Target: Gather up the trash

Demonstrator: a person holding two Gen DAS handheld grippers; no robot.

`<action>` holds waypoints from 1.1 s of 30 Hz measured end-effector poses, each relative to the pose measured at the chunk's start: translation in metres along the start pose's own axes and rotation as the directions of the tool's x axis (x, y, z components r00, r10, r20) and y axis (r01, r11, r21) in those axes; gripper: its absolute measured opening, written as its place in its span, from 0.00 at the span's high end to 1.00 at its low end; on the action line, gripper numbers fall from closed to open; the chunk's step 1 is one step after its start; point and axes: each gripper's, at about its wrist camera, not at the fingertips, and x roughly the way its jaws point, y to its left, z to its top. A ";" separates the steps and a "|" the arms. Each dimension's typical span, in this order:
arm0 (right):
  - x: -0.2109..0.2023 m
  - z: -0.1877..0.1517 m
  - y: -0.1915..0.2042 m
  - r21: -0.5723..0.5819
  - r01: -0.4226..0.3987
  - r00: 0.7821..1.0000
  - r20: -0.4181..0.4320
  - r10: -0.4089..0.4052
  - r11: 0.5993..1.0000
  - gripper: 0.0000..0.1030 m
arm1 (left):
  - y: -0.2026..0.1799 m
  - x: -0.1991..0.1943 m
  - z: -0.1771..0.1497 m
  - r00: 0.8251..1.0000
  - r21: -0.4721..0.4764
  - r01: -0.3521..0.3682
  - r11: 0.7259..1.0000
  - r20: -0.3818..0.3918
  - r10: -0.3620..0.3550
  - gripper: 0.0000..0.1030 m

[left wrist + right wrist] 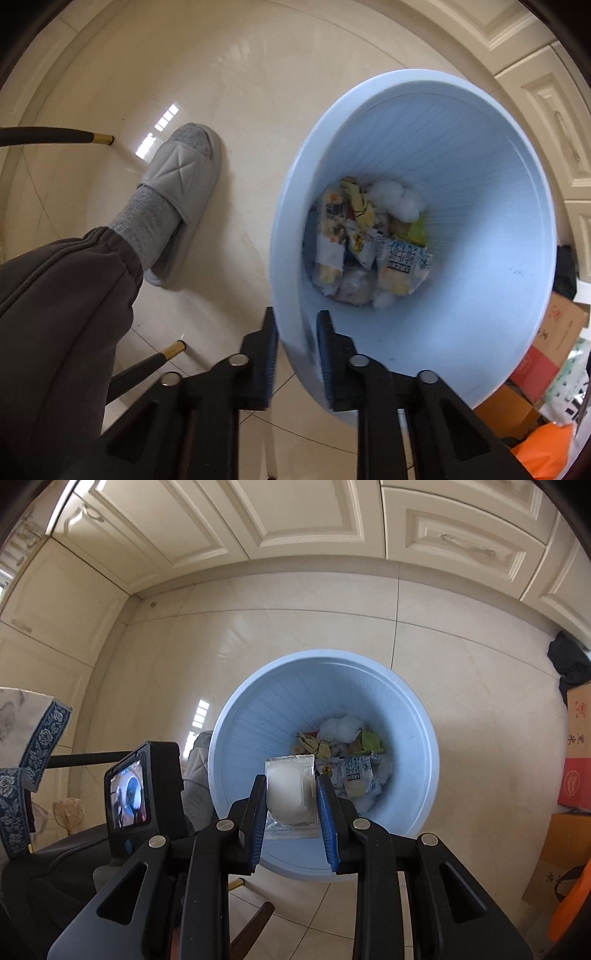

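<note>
A light blue trash bin [480,184] stands on the tiled floor with wrappers and tissue balls [369,243] at its bottom. My left gripper [297,325] straddles the bin's near rim, one finger outside and one inside, gripping the wall. In the right wrist view the bin [258,709] is below and ahead. My right gripper [290,786] is shut on a clear plastic packet with a white round item [290,794] and holds it above the bin's near side.
A foot in a grey slipper [181,195] and a dark trouser leg stand left of the bin. Chair legs with gold tips [99,139] are nearby. Cardboard boxes and bags [546,369] lie to the right. Cream cabinets [295,517] line the far wall.
</note>
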 end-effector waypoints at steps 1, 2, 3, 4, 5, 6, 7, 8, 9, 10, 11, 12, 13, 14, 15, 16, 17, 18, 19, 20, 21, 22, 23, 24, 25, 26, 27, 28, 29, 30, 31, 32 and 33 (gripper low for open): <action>0.003 0.000 0.001 -0.002 0.002 1.000 -0.004 -0.002 1.000 0.74 | 0.001 0.001 0.001 1.000 -0.008 0.006 1.000 -0.001 -0.006 0.86; 0.005 0.000 0.002 -0.005 0.005 1.000 -0.006 -0.005 1.000 0.74 | 0.002 0.003 0.001 1.000 -0.017 0.010 1.000 -0.004 -0.010 0.87; 0.007 0.001 0.002 -0.009 0.008 1.000 -0.008 -0.008 1.000 0.74 | 0.001 0.006 0.004 1.000 -0.023 0.014 1.000 -0.005 -0.014 0.87; 0.010 0.001 0.003 -0.015 0.014 1.000 -0.012 -0.014 1.000 0.74 | 0.001 0.008 0.004 1.000 -0.026 0.015 1.000 -0.006 -0.015 0.87; 0.013 0.003 0.003 -0.018 0.018 1.000 -0.015 -0.018 1.000 0.74 | 0.001 0.009 0.005 1.000 -0.026 0.015 1.000 -0.006 -0.015 0.87; 0.016 0.003 0.003 -0.020 0.020 1.000 -0.020 -0.020 1.000 0.74 | 0.000 0.011 0.007 1.000 -0.028 0.015 0.999 -0.006 -0.015 0.87; 0.020 0.003 0.002 -0.021 0.022 0.999 -0.025 -0.023 1.000 0.74 | 0.000 0.013 0.008 1.000 -0.031 0.018 0.999 -0.006 -0.018 0.87; 0.023 0.004 0.002 -0.025 0.029 0.999 -0.029 -0.029 0.999 0.74 | 0.002 0.012 0.006 1.000 -0.035 0.021 0.999 -0.007 -0.021 0.87; 0.027 0.005 0.002 -0.029 0.033 0.999 -0.035 -0.034 0.999 0.74 | 0.004 0.010 0.004 1.000 -0.037 0.022 0.999 -0.009 -0.022 0.87; 0.031 0.005 0.001 -0.031 0.035 0.998 -0.044 -0.037 0.999 0.74 | 0.005 0.009 0.004 1.000 -0.044 0.018 0.999 -0.011 -0.019 0.87; 0.034 0.005 0.001 -0.032 0.036 0.998 -0.050 -0.038 0.999 0.74 | 0.005 0.007 0.005 1.000 -0.047 0.018 0.999 -0.012 -0.018 0.87; 0.038 0.006 0.001 -0.036 0.039 0.998 -0.054 -0.041 0.999 0.74 | 0.007 0.009 0.006 1.000 -0.048 0.017 0.999 -0.013 -0.017 0.87; 0.041 0.006 0.001 -0.041 0.043 0.997 -0.060 -0.046 0.998 0.75 | 0.009 0.010 0.006 1.000 -0.050 0.017 0.999 -0.014 -0.017 0.87; 0.044 0.006 0.001 -0.042 0.044 0.997 -0.065 -0.047 0.998 0.75 | 0.016 0.004 -0.004 1.000 -0.051 0.018 0.999 -0.013 -0.018 0.87; 0.047 0.006 0.000 -0.041 0.044 0.996 -0.071 -0.047 0.998 0.74 | 0.017 0.004 -0.005 1.000 -0.055 0.017 0.998 -0.014 -0.018 0.87; 0.051 0.005 -0.001 -0.042 0.047 0.996 -0.078 -0.050 0.998 0.74 | 0.015 -0.001 -0.009 1.000 -0.059 0.016 0.998 -0.015 -0.017 0.88; 0.054 0.005 -0.002 -0.045 0.051 0.995 -0.082 -0.054 0.998 0.74 | 0.015 -0.007 -0.013 1.000 -0.061 0.017 0.998 -0.016 -0.018 0.88; 0.057 0.004 -0.002 -0.050 0.054 0.994 -0.087 -0.059 0.997 0.74 | 0.015 -0.010 -0.016 1.000 -0.064 0.016 0.998 -0.018 -0.017 0.88; 0.061 0.004 -0.003 -0.055 0.058 0.994 -0.094 -0.063 0.997 0.73 | 0.016 -0.019 -0.021 1.000 -0.065 0.015 0.998 -0.019 -0.016 0.88; 0.064 0.004 -0.003 -0.058 0.064 0.993 -0.099 -0.069 0.996 0.73 | 0.014 -0.027 -0.025 1.000 -0.068 0.016 0.998 -0.020 -0.018 0.88; 0.067 0.003 -0.005 -0.060 0.073 0.992 -0.100 -0.079 0.996 0.68 | 0.013 -0.033 -0.027 1.000 -0.071 0.018 0.997 -0.021 -0.019 0.88; 0.070 0.002 -0.005 -0.061 0.083 0.991 -0.101 -0.089 0.995 0.49 | 0.013 -0.036 -0.028 1.000 -0.074 0.019 0.997 -0.022 -0.021 0.88; 0.071 0.002 -0.007 -0.058 0.095 0.990 -0.104 -0.100 0.994 0.40 | 0.015 -0.035 -0.028 0.999 -0.082 0.026 0.996 -0.025 -0.028 0.88; 0.071 0.001 -0.011 -0.044 0.108 0.989 -0.099 -0.112 0.993 0.29 | 0.015 -0.037 -0.028 0.999 -0.088 0.028 0.996 -0.028 -0.030 0.88; 0.069 0.001 -0.016 -0.027 0.111 0.989 -0.091 -0.113 0.994 0.21 | 0.015 -0.037 -0.028 0.999 -0.088 0.028 0.996 -0.029 -0.031 0.88; 0.066 0.000 -0.018 -0.018 0.111 0.990 -0.087 -0.112 0.994 0.19 | 0.015 -0.036 -0.029 0.999 -0.085 0.026 0.996 -0.029 -0.029 0.88; 0.064 -0.001 -0.020 -0.015 0.115 0.990 -0.082 -0.116 0.993 0.16 | 0.015 -0.037 -0.029 0.999 -0.085 0.024 0.996 -0.029 -0.027 0.88; 0.062 -0.001 -0.022 -0.013 0.120 0.990 -0.077 -0.121 0.993 0.13 | 0.015 -0.037 -0.029 0.999 -0.088 0.024 0.996 -0.030 -0.027 0.88; 0.060 -0.001 -0.024 -0.008 0.118 0.990 -0.076 -0.118 0.993 0.11 | 0.015 -0.036 -0.030 0.999 -0.093 0.025 0.995 -0.032 -0.028 0.88; 0.058 -0.001 -0.026 -0.002 0.116 0.990 -0.076 -0.115 0.993 0.05 | 0.015 -0.036 -0.030 0.999 -0.098 0.026 0.995 -0.034 -0.029 0.88; 0.056 -0.001 -0.027 -0.001 0.121 0.990 -0.072 -0.121 0.993 0.02 | 0.015 -0.036 -0.030 0.999 -0.101 0.028 0.995 -0.035 -0.031 0.88; 0.054 -0.001 -0.028 -0.002 0.128 0.990 -0.066 -0.128 0.992 0.01 | 0.015 -0.035 -0.030 0.999 -0.103 0.029 0.994 -0.036 -0.033 0.88; 0.052 -0.001 -0.028 -0.001 0.129 0.990 -0.064 -0.129 0.992 0.00 | 0.016 -0.035 -0.029 0.999 -0.106 0.030 0.994 -0.039 -0.035 0.88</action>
